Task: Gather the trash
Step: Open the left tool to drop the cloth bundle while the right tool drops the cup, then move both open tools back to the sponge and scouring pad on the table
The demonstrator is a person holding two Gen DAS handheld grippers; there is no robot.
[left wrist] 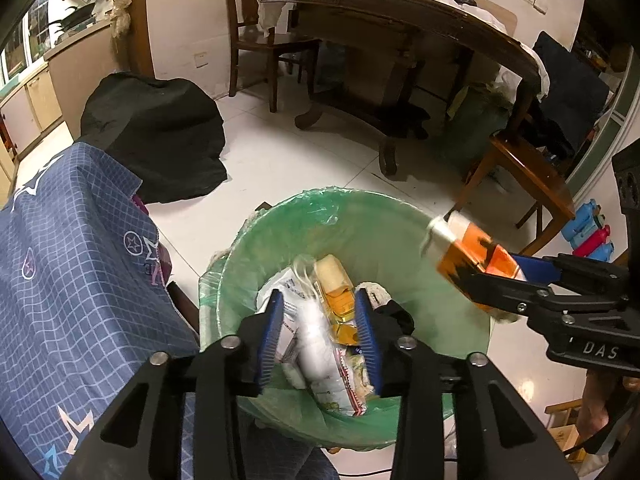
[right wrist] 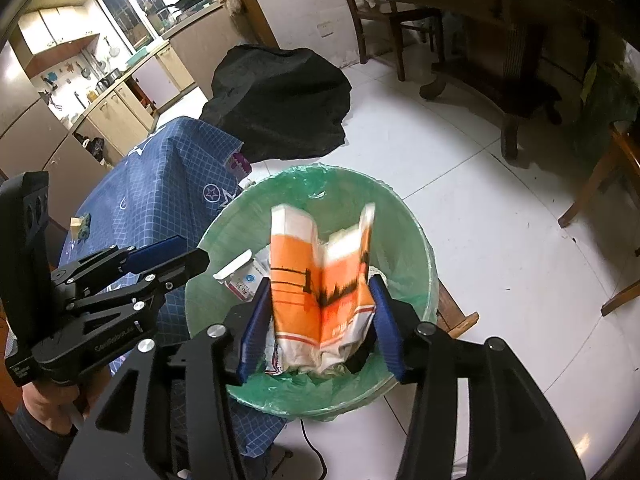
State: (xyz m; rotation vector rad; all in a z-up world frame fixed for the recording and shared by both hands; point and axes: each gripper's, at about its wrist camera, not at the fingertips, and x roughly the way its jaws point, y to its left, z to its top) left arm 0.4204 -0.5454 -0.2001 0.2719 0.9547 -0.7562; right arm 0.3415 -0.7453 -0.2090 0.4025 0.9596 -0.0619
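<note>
At the far left we see a blue checked cloth (left wrist: 72,264) with star prints draped over a piece of furniture, and behind it on the white floor a black cover (left wrist: 156,140) lies in a heap. Just beside the cloth stands our bin (left wrist: 400,236), lined with a green plastic bag and already holding trash: a crumpled white wrapper (left wrist: 316,344), a yellow packet (left wrist: 338,292) and some printed paper. Our left gripper (left wrist: 320,332) hangs over the near part of the bin with its blue-padded fingers spread apart and nothing between them; the trash seen through the gap lies lower down inside the bin. In the right wrist view the same left gripper (right wrist: 188,256) reaches in from the left, its tips over the bin's rim. Further right, our right gripper (right wrist: 320,312) is clenched on an orange and white paper package (right wrist: 320,276), folded and creased, its pads pressing on both sides of the lower part. The package is held above the bin's opening, not resting on the trash below. From the left wrist view this package (left wrist: 468,248) sits over the bin's right edge. Behind the bin stand a dark wooden table (left wrist: 400,12) and chairs.
</note>
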